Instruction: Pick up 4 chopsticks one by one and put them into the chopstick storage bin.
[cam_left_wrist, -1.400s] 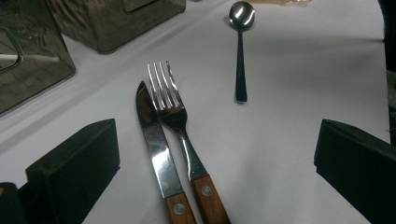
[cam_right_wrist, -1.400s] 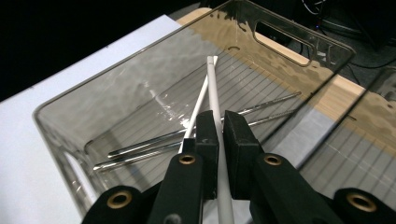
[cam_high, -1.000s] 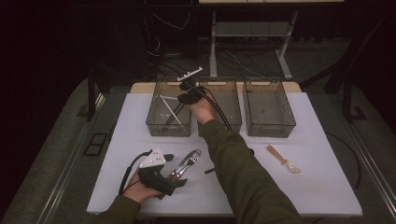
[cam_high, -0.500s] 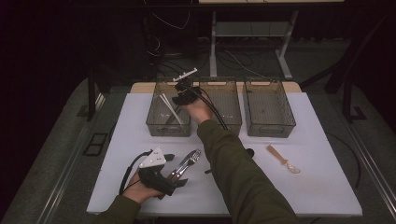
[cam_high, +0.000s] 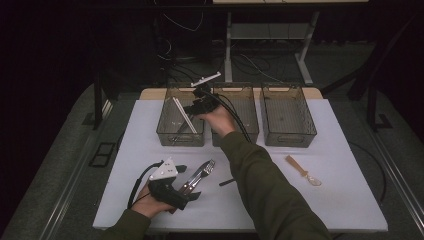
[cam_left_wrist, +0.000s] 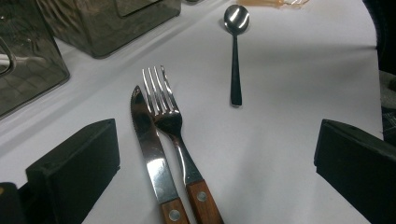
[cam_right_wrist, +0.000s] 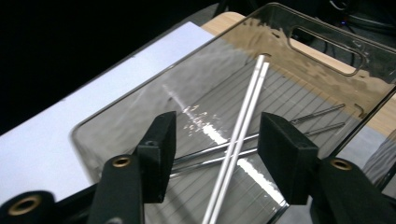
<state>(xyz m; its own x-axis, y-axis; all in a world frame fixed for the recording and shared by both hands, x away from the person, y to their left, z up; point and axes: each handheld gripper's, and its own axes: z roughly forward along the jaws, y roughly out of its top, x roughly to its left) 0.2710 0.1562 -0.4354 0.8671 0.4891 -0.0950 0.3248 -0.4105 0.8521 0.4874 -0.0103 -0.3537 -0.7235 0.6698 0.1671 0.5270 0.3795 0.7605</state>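
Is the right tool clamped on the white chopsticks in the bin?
No. In the right gripper view the right tool stands open above the bin, and the white chopsticks lie free inside it.

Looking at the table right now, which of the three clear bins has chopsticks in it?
The leftmost bin in the high view: white chopsticks lean inside it, under the right gripper. Nothing can be made out inside the other two.

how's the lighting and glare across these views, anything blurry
High view: the white table is lit while the surroundings fall to near black. Left gripper view: sharp, with bright glints on the knife, fork and spoon. Right gripper view: white glare streaks on the clear bin floor beside the chopsticks; the near jaws look slightly soft.
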